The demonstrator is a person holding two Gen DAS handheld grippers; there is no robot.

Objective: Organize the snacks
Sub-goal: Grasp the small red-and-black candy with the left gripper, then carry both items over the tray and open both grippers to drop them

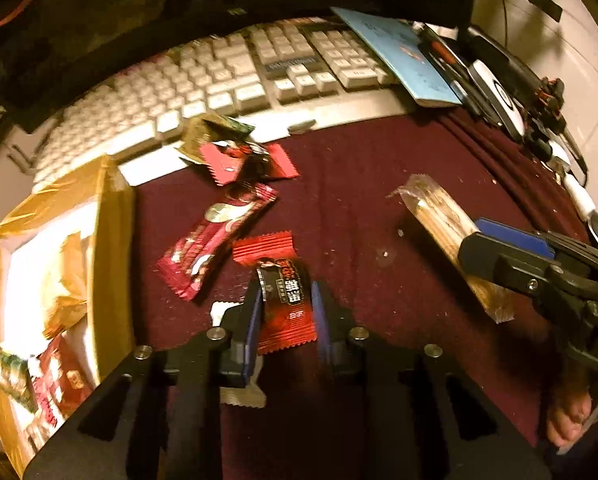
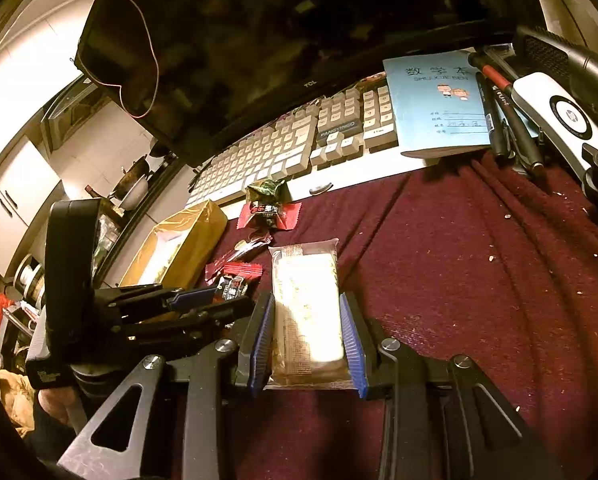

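Observation:
A small red and black snack packet (image 1: 287, 320) sits between the blue pads of my left gripper (image 1: 286, 292), which is shut on it just above the maroon cloth (image 1: 379, 184). The right wrist view shows that left gripper (image 2: 235, 300) with the same packet (image 2: 233, 288) at its tips. My right gripper (image 2: 307, 320) is shut on a long clear-wrapped pastry bar (image 2: 305, 280); the bar (image 1: 439, 216) sticks out toward the keyboard. A long dark red packet (image 1: 215, 236), two red packets (image 1: 243, 160) and a green-gold one (image 1: 207, 132) lie loose.
A yellow cardboard box (image 1: 115, 240) at the left holds several snacks. A white keyboard (image 1: 219, 80) runs along the back under a dark monitor (image 2: 259, 40). A blue notebook (image 2: 439, 100), pens (image 2: 499, 120) and a white device (image 2: 559, 120) crowd the right. A white wrapper (image 1: 243, 396) lies under my left gripper.

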